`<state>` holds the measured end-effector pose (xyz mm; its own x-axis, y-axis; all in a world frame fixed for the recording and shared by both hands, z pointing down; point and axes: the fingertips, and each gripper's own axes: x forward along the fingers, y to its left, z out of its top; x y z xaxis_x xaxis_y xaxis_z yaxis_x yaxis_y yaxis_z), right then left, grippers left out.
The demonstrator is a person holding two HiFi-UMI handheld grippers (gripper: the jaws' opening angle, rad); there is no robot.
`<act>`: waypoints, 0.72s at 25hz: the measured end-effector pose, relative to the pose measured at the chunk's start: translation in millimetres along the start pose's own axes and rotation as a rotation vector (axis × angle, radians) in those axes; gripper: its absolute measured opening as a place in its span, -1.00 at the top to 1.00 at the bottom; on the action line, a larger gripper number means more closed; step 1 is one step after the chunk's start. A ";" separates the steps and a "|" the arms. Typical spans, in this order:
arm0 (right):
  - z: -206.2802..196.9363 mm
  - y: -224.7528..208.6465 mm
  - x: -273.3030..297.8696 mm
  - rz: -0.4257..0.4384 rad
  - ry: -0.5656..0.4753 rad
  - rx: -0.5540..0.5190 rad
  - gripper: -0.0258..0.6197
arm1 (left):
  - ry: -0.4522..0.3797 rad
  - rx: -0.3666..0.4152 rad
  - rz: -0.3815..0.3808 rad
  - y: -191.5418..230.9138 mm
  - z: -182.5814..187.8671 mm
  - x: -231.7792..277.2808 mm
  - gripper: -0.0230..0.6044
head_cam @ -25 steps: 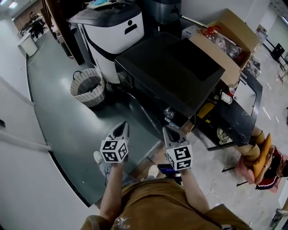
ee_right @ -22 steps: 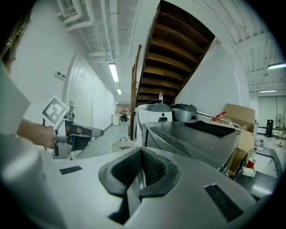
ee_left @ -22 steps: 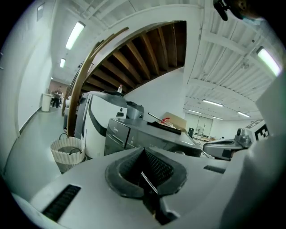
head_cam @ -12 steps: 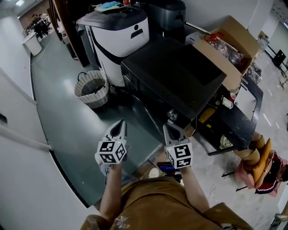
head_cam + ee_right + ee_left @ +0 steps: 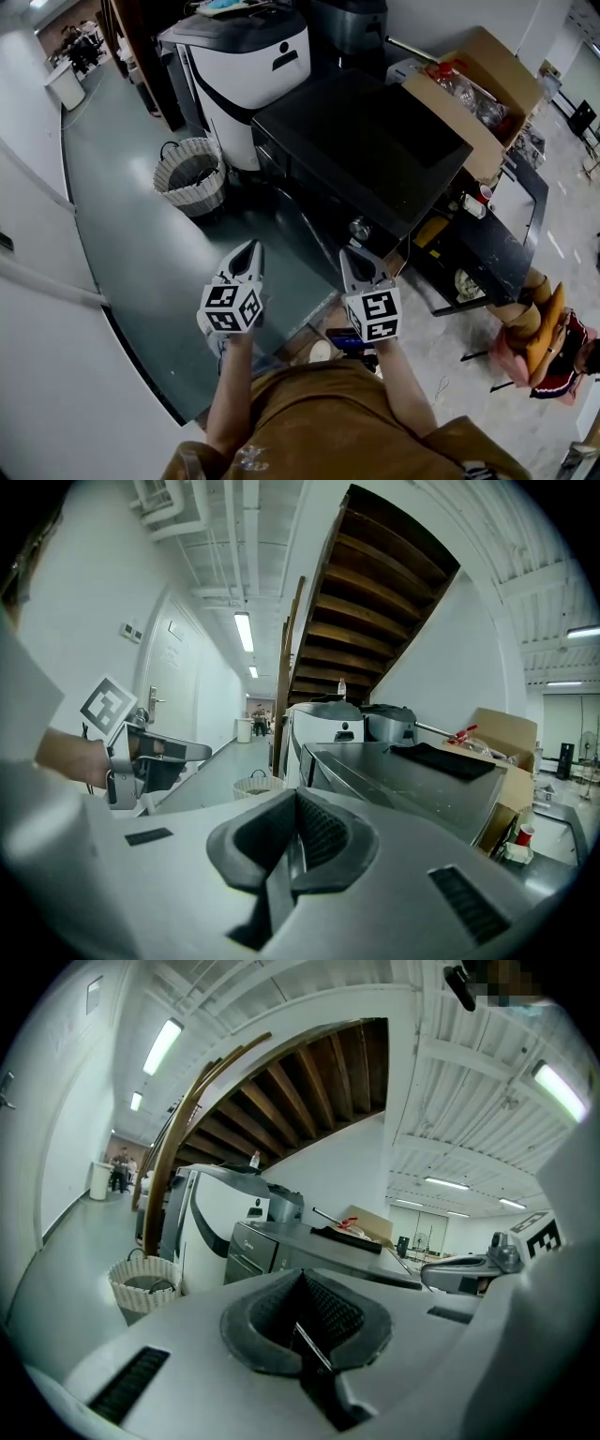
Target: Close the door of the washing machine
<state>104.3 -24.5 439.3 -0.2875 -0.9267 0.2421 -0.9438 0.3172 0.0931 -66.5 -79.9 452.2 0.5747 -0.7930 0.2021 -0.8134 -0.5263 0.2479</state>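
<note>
Left gripper [image 5: 247, 251] jaws together, empty | right gripper [image 5: 352, 259] pinched together too, empty | washing machine [image 5: 366, 141] just ahead, door [image 5: 302, 225] on near face | likely rigid, light-swinging: push its free edge

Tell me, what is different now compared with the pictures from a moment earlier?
The left gripper and the right gripper both rose slightly, ending a little nearer the washing machine in the head view. Nothing was taken hold of or let go. Both pairs of jaws stayed shut and empty; the washing machine, the wicker basket and the cardboard box stayed where they were.
</note>
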 end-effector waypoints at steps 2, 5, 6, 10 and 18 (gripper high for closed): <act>0.1 0.2 -1.0 -0.003 0.002 0.002 0.88 | 0.007 -0.003 -0.004 -1.1 -2.9 0.2 0.85; 0.8 2.3 -1.7 0.002 0.002 0.002 0.88 | 0.012 -0.003 -0.006 -2.1 -4.2 -1.6 0.85; 1.1 2.8 -1.7 0.004 0.002 0.002 0.88 | 0.012 -0.002 -0.007 -2.2 -4.0 -1.8 0.85; 4.8 0.5 -2.3 -0.002 -0.006 0.004 0.88 | 0.016 -0.002 -0.010 -2.5 -4.1 -0.2 0.85; 6.6 -4.8 -1.7 -0.013 -0.010 0.007 0.88 | 0.013 -0.005 -0.013 -1.8 -1.6 2.8 0.85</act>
<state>108.3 -25.8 432.1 -0.2767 -0.9328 0.2312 -0.9486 0.3035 0.0894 -63.3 -80.6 453.9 0.5868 -0.7817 0.2111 -0.8051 -0.5352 0.2557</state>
